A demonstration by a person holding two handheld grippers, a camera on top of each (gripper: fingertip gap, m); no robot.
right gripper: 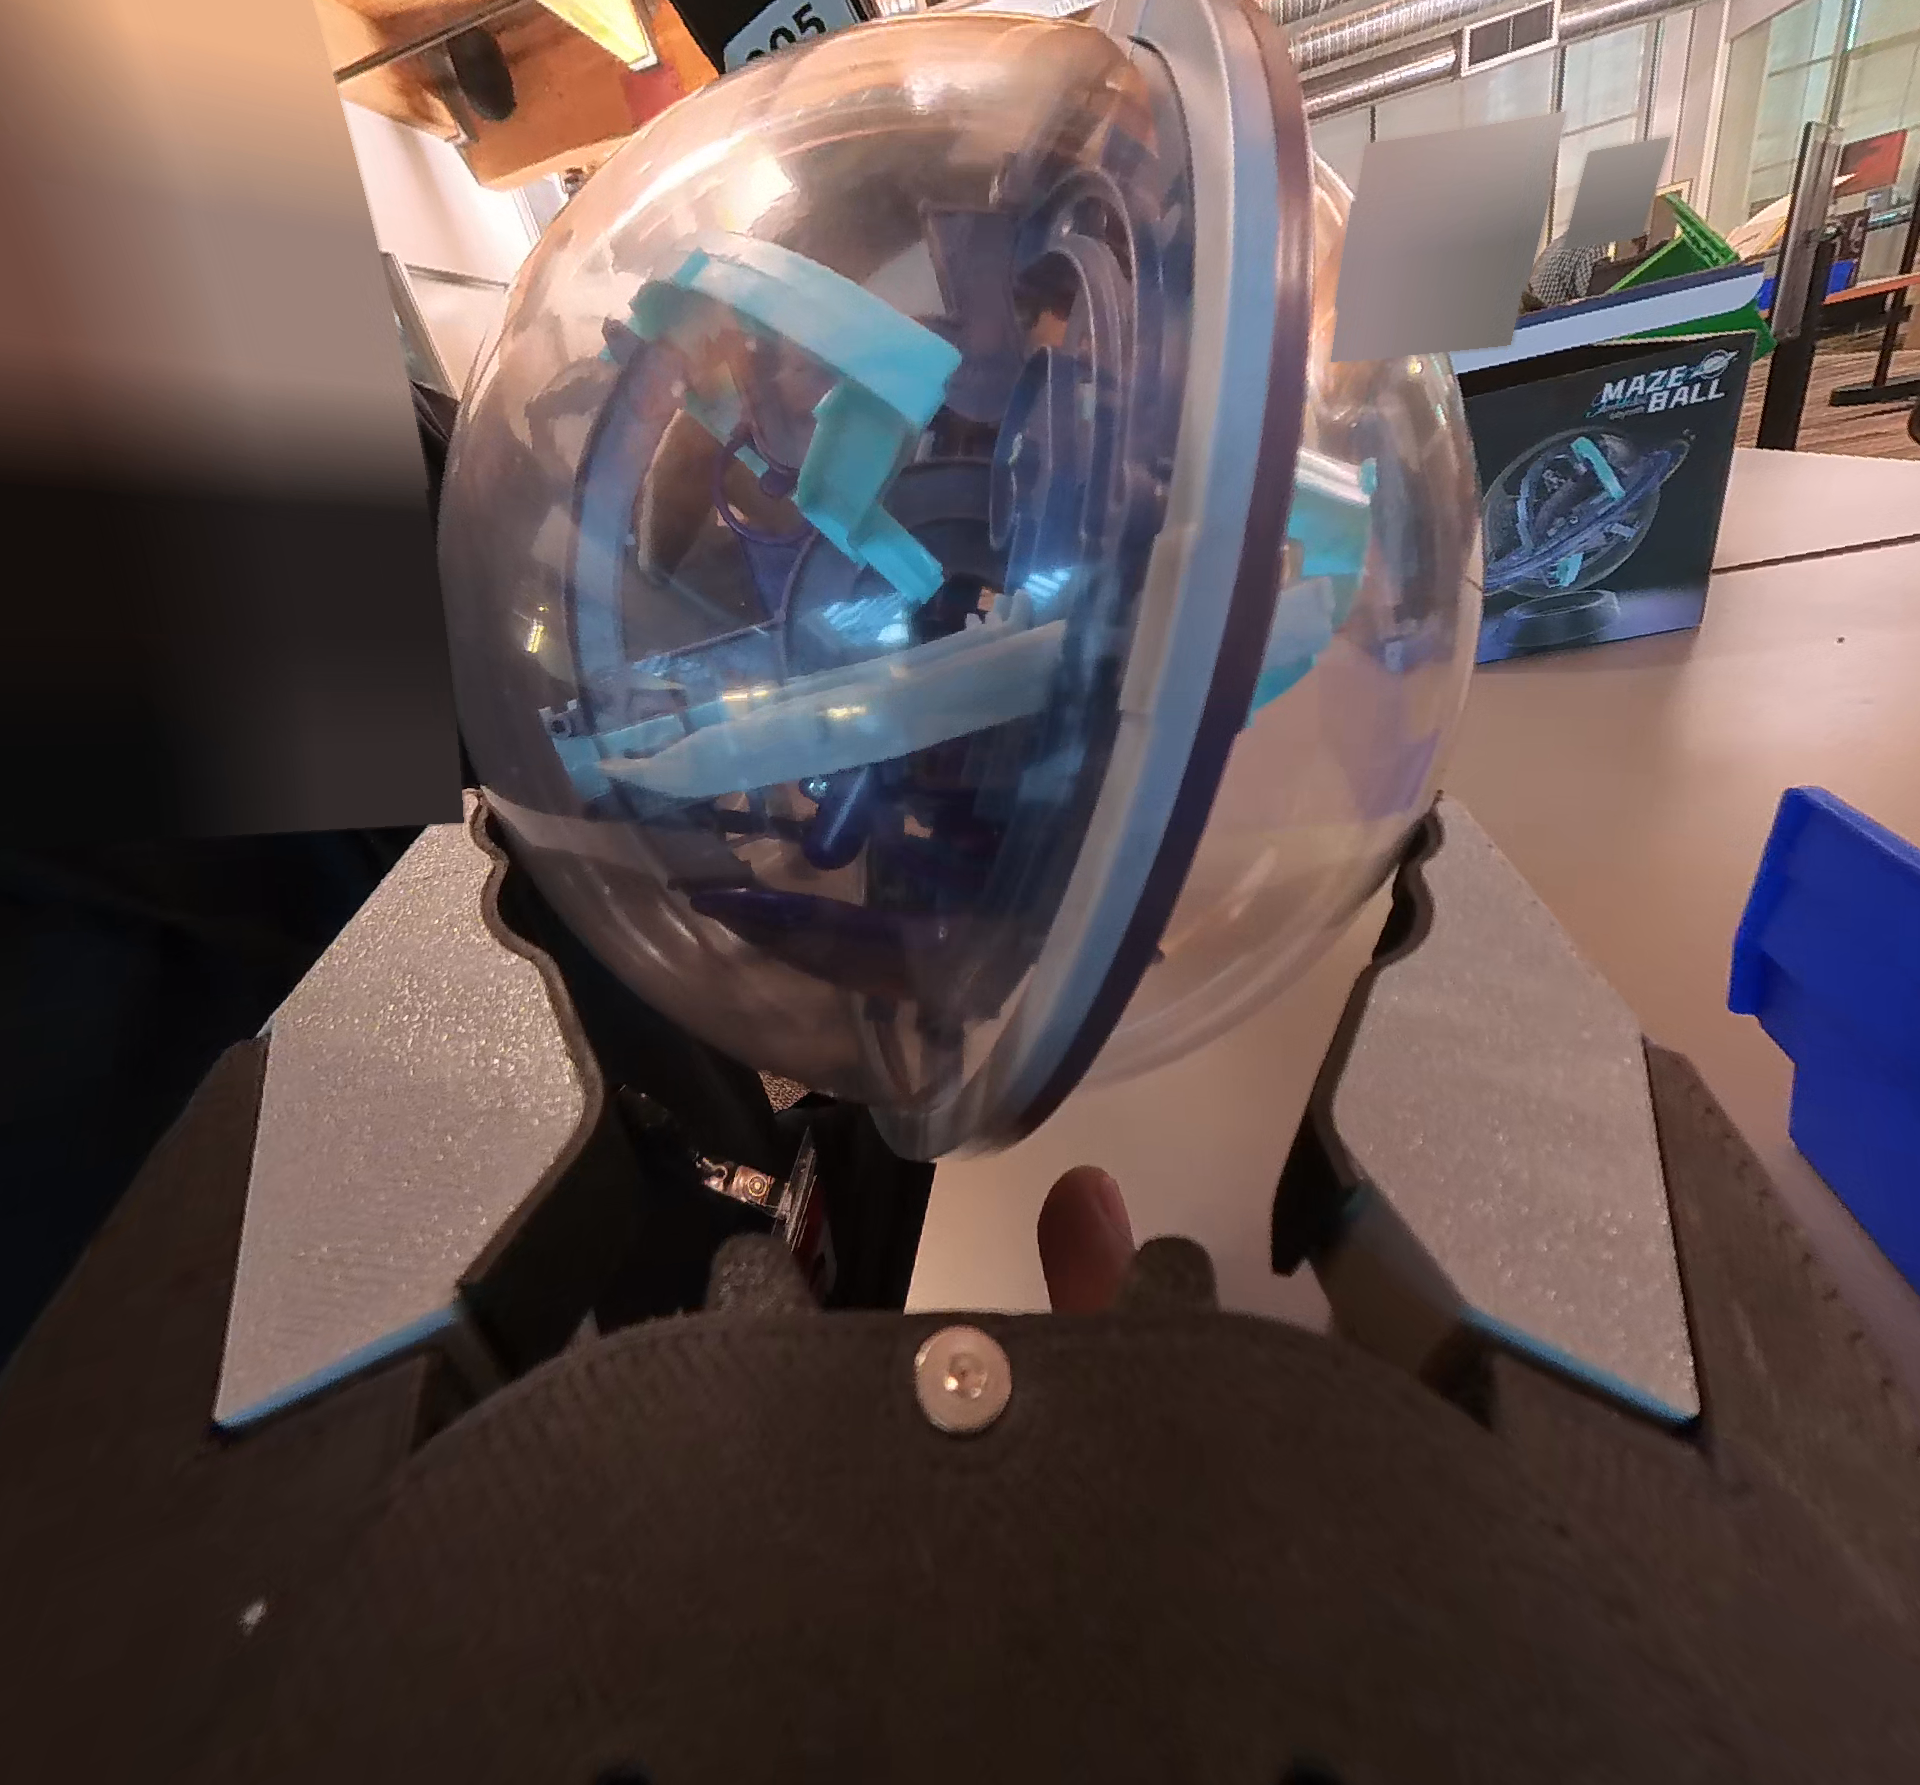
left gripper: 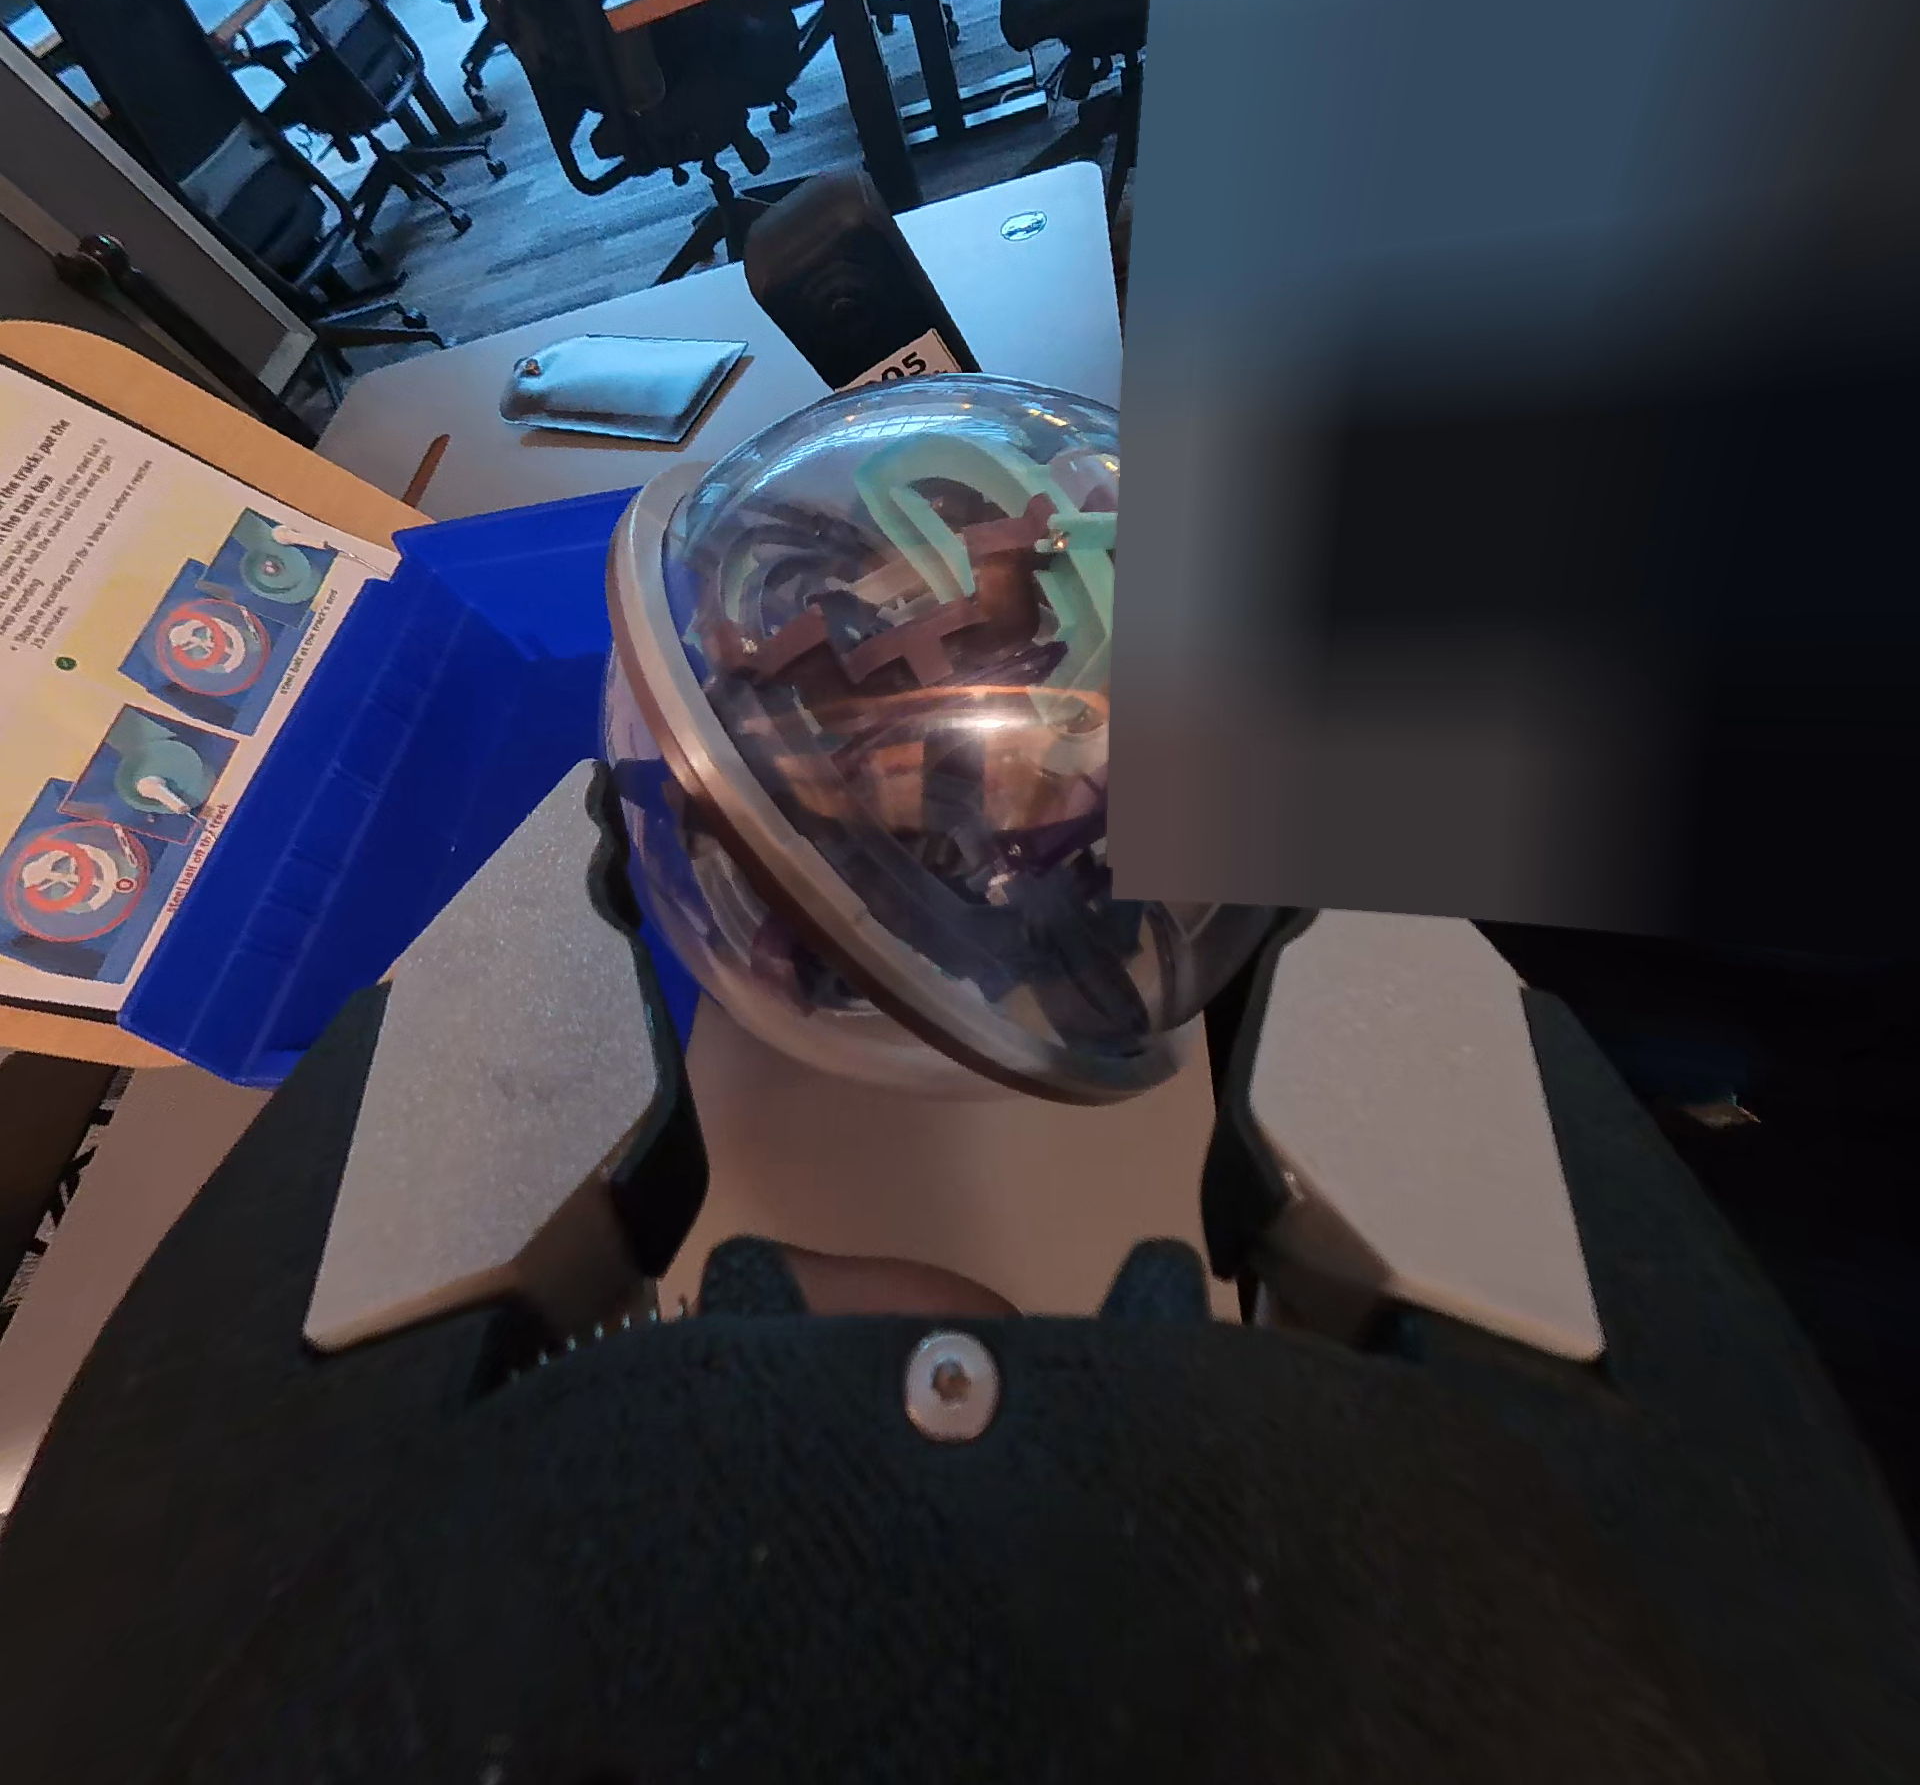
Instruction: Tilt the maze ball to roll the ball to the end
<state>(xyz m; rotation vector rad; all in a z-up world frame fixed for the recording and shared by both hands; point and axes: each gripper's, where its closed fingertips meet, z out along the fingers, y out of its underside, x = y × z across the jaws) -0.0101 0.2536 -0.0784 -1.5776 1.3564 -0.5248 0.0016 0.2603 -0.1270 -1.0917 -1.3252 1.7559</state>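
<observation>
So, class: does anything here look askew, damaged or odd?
Nothing looks damaged. The maze ball is held tilted, its seam ring slanting steeply, which fits the task. Both claws, left and right, grip its sides above the table.

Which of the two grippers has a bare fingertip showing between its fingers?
The right gripper: a bare fingertip shows below the maze ball. The left gripper shows none.

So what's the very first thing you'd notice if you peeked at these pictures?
A big see-through maze ball fills the middle, packed with turquoise and purple tracks, its rim ring tilted. Both pairs of tongs, left and right, press against its sides and hold it above the grey table. A bright blue bin sits on the table beside it, and the toy's dark box stands behind.
</observation>
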